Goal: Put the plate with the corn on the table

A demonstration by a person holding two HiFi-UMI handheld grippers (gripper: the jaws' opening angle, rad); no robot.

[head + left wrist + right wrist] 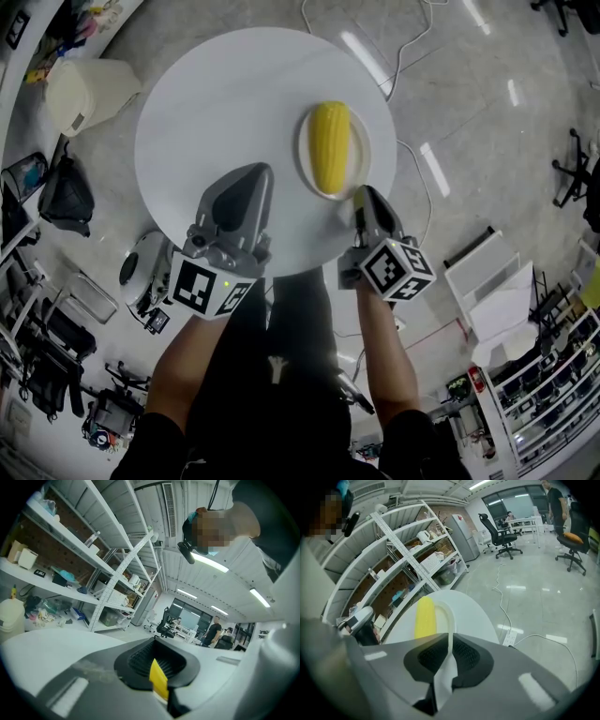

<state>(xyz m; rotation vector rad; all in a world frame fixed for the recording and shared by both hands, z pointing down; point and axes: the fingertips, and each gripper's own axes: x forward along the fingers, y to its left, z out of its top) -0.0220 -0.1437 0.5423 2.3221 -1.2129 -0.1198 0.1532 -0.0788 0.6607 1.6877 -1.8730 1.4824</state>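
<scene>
At the table's near edge, the right gripper (361,199) nips the rim of the plate (305,150). Only the right gripper view shows that white rim wedged between the pinching jaws. The left gripper (253,178) hovers over the table (216,103) beside it, and its own view shows the jaws pressed together on nothing. The plate lies on the table with the corn (330,145) lengthwise on it. Beyond the table, the gripper views show shelves (108,573).

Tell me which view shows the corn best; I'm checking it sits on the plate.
The head view: from above, the whole corn lies on the plate. The right gripper view shows it foreshortened, from one end. The left gripper view misses it.
</scene>
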